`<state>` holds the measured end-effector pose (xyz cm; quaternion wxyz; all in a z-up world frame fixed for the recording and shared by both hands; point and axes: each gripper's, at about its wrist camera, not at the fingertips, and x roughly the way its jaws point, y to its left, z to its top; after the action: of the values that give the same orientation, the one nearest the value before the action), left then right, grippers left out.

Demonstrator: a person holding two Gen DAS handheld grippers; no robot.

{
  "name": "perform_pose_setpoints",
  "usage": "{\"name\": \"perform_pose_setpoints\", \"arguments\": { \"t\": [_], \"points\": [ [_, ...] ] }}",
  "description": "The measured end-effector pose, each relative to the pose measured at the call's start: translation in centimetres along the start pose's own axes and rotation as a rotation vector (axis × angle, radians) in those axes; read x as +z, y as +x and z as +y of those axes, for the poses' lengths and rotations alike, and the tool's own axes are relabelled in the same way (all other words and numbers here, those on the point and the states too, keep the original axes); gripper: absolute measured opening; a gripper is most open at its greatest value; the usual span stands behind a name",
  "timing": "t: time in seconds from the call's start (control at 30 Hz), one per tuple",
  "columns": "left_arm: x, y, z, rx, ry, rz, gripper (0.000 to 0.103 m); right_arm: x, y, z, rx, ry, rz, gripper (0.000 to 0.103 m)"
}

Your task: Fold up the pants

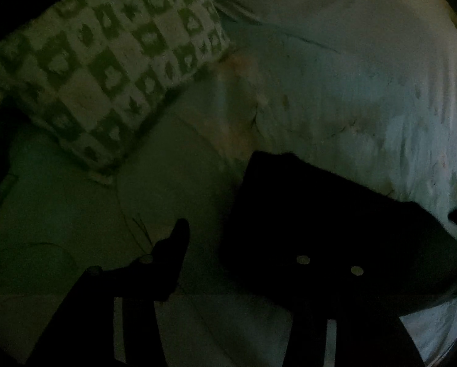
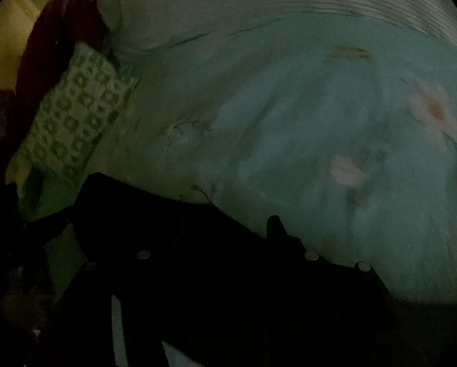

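Note:
The scene is very dark. Black pants (image 1: 320,214) lie folded into a block on a pale bedsheet (image 1: 350,91). In the left wrist view my left gripper (image 1: 246,244) is open: its left finger (image 1: 173,244) stands clear on the sheet, while the right finger is lost against the dark cloth. In the right wrist view the pants (image 2: 167,220) stretch across the lower frame. My right gripper (image 2: 210,241) is over them; one fingertip (image 2: 275,226) pokes up at the pants' far edge, the other is hidden in the black cloth.
A green-and-white patterned pillow (image 1: 106,70) lies at the upper left; it also shows in the right wrist view (image 2: 72,116). A dark red cloth (image 2: 60,36) hangs behind the pillow. The pale sheet (image 2: 320,137) has faint flower prints.

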<state>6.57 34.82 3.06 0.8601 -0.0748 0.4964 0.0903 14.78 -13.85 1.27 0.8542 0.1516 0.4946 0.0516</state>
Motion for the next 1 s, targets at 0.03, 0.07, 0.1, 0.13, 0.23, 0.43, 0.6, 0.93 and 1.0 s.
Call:
{"name": "perform_pose_setpoints", "arguments": {
  "t": [0.03, 0.07, 0.1, 0.13, 0.23, 0.43, 0.6, 0.93, 1.0],
  "points": [
    [0.2, -0.5, -0.2, -0.007, -0.002, -0.006, 0.050, -0.7, -0.8, -0.7, -0.012, 0.021, -0.006, 0.055],
    [0.4, -0.8, -0.6, -0.010, -0.002, -0.008, 0.051, -1.5, -1.7, -1.5, -0.025, 0.043, -0.013, 0.055],
    [0.6, -1.2, -1.3, -0.022, 0.005, -0.010, 0.051, -2.1, -2.3, -2.1, -0.033, 0.063, -0.018, 0.055],
    [1.0, -1.2, -2.0, -0.033, 0.014, -0.011, 0.051, -3.0, -3.2, -3.0, -0.041, 0.090, -0.027, 0.055],
    [1.6, -1.4, -5.3, -0.078, 0.074, -0.007, 0.053, -5.2, -5.8, -5.1, -0.071, 0.162, -0.060, 0.055],
    [2.1, -1.4, -13.9, -0.197, 0.239, 0.017, 0.055, -8.9, -10.2, -8.4, -0.132, 0.277, -0.128, 0.055],
    [1.8, -1.3, -21.5, -0.298, 0.396, 0.054, 0.057, -11.8, -13.3, -11.0, -0.169, 0.371, -0.182, 0.055],
    [-1.1, -1.6, -34.7, -0.452, 0.664, 0.167, 0.057, -17.2, -17.3, -15.4, -0.230, 0.503, -0.253, 0.055],
    [-1.5, -1.5, -37.7, -0.484, 0.728, 0.190, 0.057, -17.7, -17.7, -16.2, -0.232, 0.524, -0.267, 0.055]
  ]
}}
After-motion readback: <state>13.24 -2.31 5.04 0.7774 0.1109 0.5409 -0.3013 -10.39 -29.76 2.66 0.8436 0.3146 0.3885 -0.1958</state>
